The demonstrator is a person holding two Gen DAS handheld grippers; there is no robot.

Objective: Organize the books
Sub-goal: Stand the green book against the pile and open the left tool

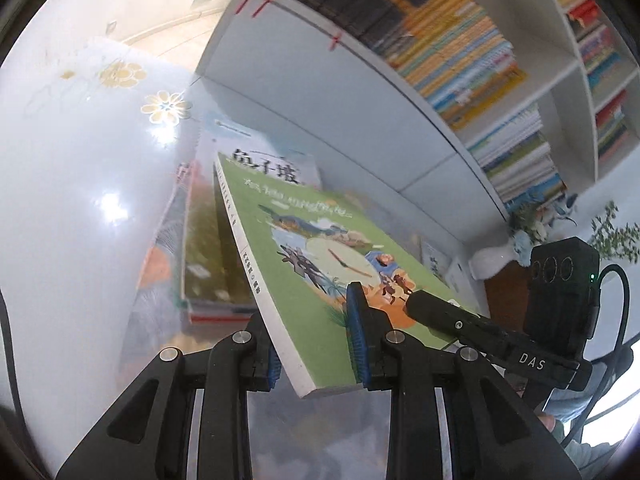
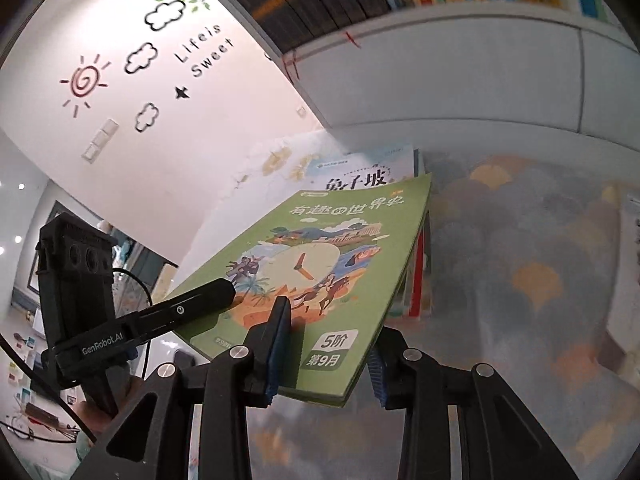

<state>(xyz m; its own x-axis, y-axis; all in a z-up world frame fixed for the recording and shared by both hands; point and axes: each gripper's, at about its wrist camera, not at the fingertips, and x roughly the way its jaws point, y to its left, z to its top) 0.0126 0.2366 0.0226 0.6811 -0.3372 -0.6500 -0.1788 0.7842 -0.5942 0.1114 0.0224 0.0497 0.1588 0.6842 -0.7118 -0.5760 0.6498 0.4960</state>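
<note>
Item one: green paperback (image 1: 320,264), cover showing a clock face, riders and a "5阶 第9月" label. It is off the table, tilted, carried between my two tongs above the stack.

Item two: my left gripper (image 1: 316,344). Its blue pads are clenched on the book's spine-side lower corner, one pad under the spine edge, the other (image 1: 356,332) on the cover.

Item three: my right gripper (image 2: 326,350). It grasps the same book at its lower edge near the label, left pad on the cover, right pad (image 2: 376,364) at the page edge. Each gripper shows in the other's view as a black finger lying on the cover, with a black camera block behind it.

Item four: stack of books (image 1: 208,256) lying flat on the table just beneath and beyond the green one; the top one is a pale book titled "鱼子坡" (image 2: 360,176), partly covered by the green book in both views.

Item five: glossy white table (image 1: 80,184) with gold flower decals, blurred.

Item six: white bookshelf (image 1: 360,92) directly behind the stack, its upper shelf packed with upright spines, dark ones at one end, yellow and blue ones further along; red tape marks on its front edge.

Item seven: wall (image 2: 132,80) with sun and cloud decals reading "Life is Sweet".
</note>
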